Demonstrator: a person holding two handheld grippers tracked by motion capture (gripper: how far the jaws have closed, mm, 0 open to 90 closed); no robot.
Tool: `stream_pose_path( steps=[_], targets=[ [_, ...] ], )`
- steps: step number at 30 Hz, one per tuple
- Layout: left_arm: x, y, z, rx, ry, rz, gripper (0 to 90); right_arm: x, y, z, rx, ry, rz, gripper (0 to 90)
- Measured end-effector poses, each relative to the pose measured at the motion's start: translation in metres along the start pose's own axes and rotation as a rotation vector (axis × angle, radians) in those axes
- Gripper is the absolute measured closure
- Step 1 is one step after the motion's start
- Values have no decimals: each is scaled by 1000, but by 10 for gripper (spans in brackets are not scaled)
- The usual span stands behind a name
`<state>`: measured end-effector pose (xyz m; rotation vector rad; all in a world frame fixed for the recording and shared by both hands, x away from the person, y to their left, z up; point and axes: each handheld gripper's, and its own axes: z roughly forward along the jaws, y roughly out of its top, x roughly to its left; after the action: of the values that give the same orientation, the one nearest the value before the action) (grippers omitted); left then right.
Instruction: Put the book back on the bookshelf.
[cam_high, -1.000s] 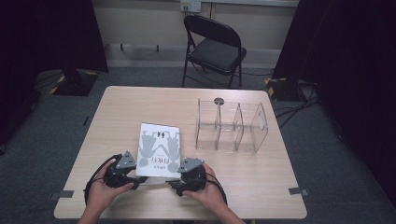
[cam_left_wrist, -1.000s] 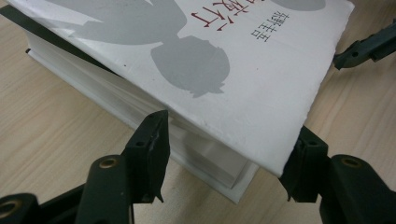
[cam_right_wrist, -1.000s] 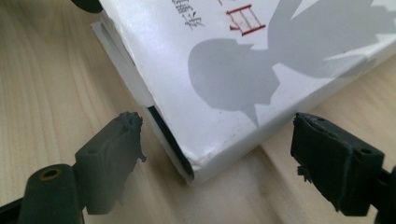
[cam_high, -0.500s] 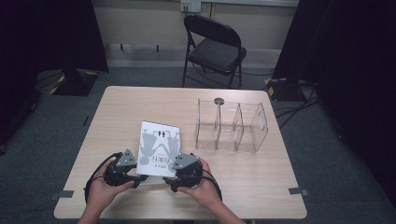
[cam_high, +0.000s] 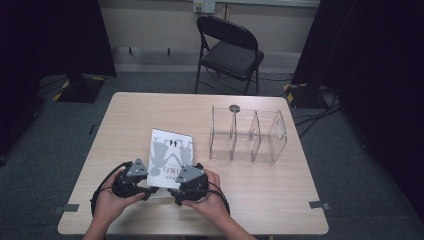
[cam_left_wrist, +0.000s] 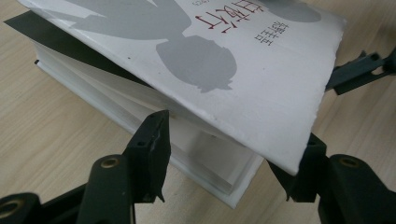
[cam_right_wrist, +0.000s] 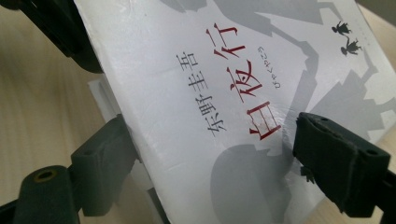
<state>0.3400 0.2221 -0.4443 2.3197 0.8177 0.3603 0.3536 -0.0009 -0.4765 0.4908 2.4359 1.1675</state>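
Note:
A white book (cam_high: 171, 151) with grey silhouettes and red characters lies on the wooden table (cam_high: 125, 125). My left gripper (cam_high: 144, 185) is at the book's near left corner and my right gripper (cam_high: 176, 188) at its near right edge. In the left gripper view the book's cover (cam_left_wrist: 243, 60) is raised off the page block (cam_left_wrist: 201, 154), and my left gripper (cam_left_wrist: 236, 128) stands open with its jaws either side of that corner. My right gripper (cam_right_wrist: 210, 121) is open too: one jaw sits under the tilted cover (cam_right_wrist: 187, 93), the other over it.
A clear acrylic organiser (cam_high: 247, 135) with several upright dividers stands to the right of the book. A black folding chair (cam_high: 227, 50) is beyond the table's far edge. Bare tabletop lies left of the book and along the front right.
My right gripper has slid left to the book's near edge, and the left has crept closer. The book itself has stayed in place.

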Motion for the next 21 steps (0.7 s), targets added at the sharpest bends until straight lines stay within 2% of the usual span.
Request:
stream_pose_path(
  steps=[2,4,8,11,15,17,19,20,21],
  targets=[
    [-1,1,0,0,2,-10,422,2,-1,2,-3,-30,-32,137],
    [-2,1,0,-3,8,-10,425,4,-1,4,-6,-45,-37,137],
    [-3,2,0,6,16,3,425,8,-3,8,-5,-96,-121,138],
    [-4,2,1,14,24,9,426,7,-5,9,-16,-111,-131,150],
    [-5,2,3,7,26,5,430,4,-5,9,-7,-100,-156,177],
    [-6,2,4,7,54,32,447,4,-4,7,-3,-101,-164,227],
    [-8,2,5,-1,59,30,439,5,-4,6,-3,-105,-178,261],
    [-8,2,10,-8,52,49,386,7,-2,4,11,-130,-230,331],
    [-8,1,10,-15,56,64,361,6,-1,4,18,-135,-238,346]
  ],
)
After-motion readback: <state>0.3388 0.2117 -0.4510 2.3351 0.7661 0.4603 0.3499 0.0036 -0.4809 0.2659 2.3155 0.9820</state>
